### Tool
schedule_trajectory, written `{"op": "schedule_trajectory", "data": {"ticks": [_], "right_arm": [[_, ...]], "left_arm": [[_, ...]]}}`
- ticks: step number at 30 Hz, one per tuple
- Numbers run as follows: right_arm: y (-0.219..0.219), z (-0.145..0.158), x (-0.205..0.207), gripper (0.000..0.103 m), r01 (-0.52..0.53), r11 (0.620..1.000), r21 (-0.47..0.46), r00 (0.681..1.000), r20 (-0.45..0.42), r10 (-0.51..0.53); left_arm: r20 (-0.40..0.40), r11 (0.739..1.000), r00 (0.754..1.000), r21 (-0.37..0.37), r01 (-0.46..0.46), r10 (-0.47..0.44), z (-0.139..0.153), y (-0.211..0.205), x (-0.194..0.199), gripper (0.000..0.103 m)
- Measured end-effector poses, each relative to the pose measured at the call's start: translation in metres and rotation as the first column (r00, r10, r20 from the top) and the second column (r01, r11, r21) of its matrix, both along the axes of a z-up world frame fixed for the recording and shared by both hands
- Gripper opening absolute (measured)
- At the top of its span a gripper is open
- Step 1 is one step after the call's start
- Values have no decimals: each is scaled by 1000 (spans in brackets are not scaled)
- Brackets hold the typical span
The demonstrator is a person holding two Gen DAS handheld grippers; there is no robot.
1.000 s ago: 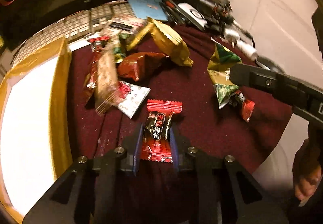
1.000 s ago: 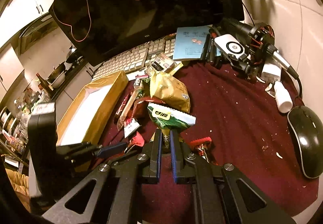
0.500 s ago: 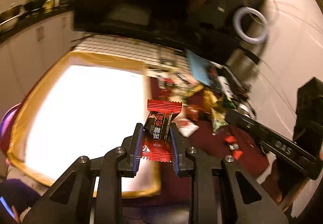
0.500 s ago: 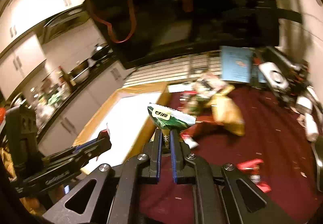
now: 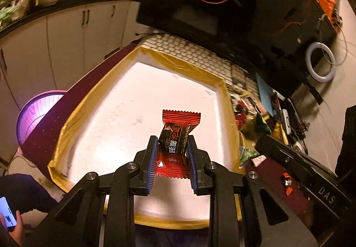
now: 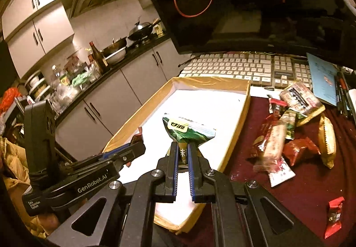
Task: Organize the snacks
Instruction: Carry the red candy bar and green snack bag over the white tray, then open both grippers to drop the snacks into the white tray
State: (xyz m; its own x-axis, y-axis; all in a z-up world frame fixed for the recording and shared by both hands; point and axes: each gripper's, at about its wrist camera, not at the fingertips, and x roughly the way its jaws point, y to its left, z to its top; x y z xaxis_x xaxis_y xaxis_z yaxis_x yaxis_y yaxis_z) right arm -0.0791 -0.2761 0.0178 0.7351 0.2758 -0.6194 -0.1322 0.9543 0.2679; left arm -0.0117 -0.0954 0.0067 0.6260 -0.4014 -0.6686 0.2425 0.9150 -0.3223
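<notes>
both snacks now held over box (image 5: 224,89).

Home kitchen: cabinets (image 6: 133,82), wok (image 6: 142,29), cluttered counter (image 6: 73,78).

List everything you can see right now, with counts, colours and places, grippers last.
red snack packet: 1, red and black, in left gripper over the box
green snack packet: 1, green, in right gripper over the box
box: 1, tan rim, white inside, on the table's left
snack pile: several, red, yellow, green, on maroon cloth right of the box
small red candy: 1, cloth, near right
keyboard: 1, white, behind the box
monitor: 1, black, behind the keyboard
left gripper: shut
right gripper: shut
</notes>
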Motion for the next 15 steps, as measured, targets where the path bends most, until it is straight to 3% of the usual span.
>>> {"op": "schedule_trajectory", "data": {"ticks": [10,15], "right_arm": [[7,-3,17,8,-1,1000,4,999,-33,1],[8,-14,24,8,-8,1000,16,997,-71,9]], "left_arm": [[-34,999,999,-14,-43,42,-4,21,16,22],[-63,999,997,18,-32,33,-7,16,22,22]]}}
